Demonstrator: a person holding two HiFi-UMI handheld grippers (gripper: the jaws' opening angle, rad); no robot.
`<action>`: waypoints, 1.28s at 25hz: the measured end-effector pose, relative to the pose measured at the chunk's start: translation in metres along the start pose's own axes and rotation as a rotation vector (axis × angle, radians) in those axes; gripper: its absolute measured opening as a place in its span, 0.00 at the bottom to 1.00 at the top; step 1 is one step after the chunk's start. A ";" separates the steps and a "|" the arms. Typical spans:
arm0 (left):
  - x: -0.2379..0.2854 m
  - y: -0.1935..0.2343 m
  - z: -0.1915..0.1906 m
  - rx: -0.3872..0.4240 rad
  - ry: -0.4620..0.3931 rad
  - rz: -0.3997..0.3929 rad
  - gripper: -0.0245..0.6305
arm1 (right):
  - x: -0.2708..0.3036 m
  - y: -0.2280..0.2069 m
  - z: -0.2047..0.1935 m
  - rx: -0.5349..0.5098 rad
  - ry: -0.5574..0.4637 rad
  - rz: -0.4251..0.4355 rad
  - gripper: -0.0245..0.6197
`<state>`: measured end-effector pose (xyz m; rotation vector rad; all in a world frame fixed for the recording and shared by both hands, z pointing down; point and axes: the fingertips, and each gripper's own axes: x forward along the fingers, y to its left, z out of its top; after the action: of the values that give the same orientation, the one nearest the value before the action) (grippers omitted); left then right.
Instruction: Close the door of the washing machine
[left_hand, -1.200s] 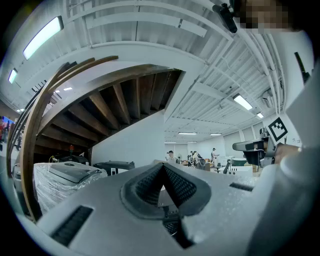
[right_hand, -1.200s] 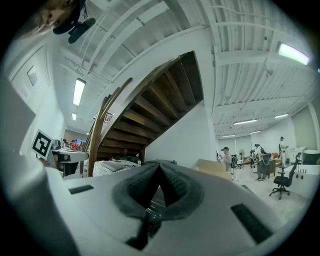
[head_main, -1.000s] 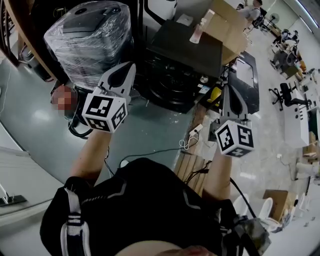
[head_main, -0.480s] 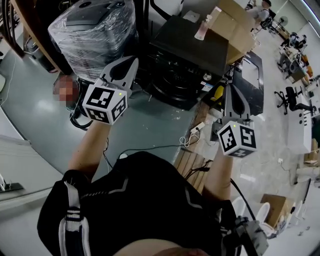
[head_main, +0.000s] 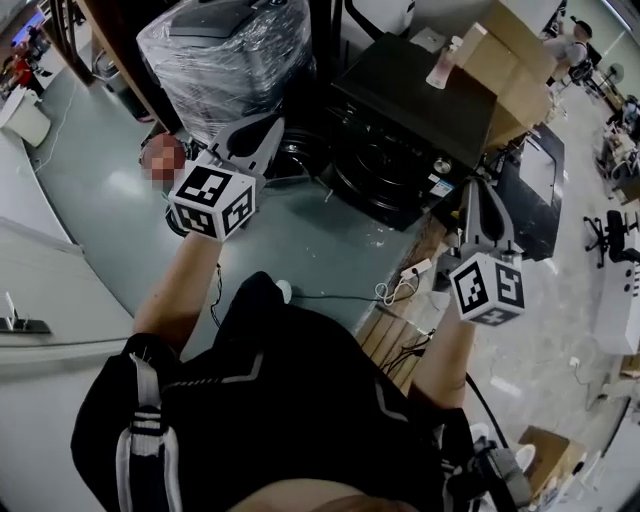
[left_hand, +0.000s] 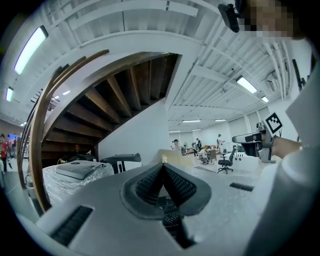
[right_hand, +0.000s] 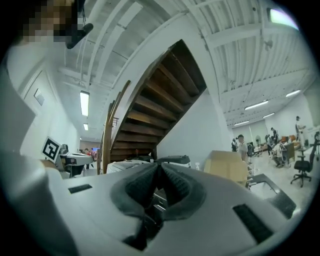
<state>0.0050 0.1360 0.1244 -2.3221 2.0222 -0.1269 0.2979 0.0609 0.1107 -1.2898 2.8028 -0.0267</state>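
The black washing machine (head_main: 420, 110) stands ahead in the head view, its round front opening (head_main: 385, 175) facing me. A dark panel with a pale window (head_main: 535, 190) sits at its right; I cannot tell whether it is the door. My left gripper (head_main: 268, 125) is held level short of the machine's left front corner, shut and empty, its pads meeting in the left gripper view (left_hand: 163, 165). My right gripper (head_main: 479, 188) hangs by the machine's right front corner. Its jaws are opening, a thin slit between the pads (right_hand: 158, 164), nothing in it.
A plastic-wrapped appliance (head_main: 225, 55) stands left of the machine. A cardboard box (head_main: 510, 65) and a bottle (head_main: 443, 62) rest on and behind its top. A power strip (head_main: 415, 270), cables and a wooden pallet (head_main: 390, 335) lie on the floor near my feet. A wooden staircase (right_hand: 150, 105) rises behind.
The head view has swung, so the machine and the wrapped appliance sit farther right. Both grippers have sunk a little; the right one now shows lower and farther right.
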 end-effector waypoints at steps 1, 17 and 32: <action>0.001 0.004 -0.001 0.008 0.004 -0.005 0.04 | 0.006 0.002 -0.004 0.008 0.004 0.010 0.09; 0.077 0.179 -0.056 0.038 0.024 -0.083 0.04 | 0.196 0.079 -0.044 -0.023 0.094 0.028 0.13; 0.102 0.341 -0.229 -0.048 0.274 -0.189 0.04 | 0.352 0.172 -0.194 0.063 0.357 0.036 0.20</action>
<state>-0.3401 -0.0094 0.3209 -2.6510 1.9270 -0.4322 -0.0723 -0.0965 0.2823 -1.3370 3.0844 -0.3767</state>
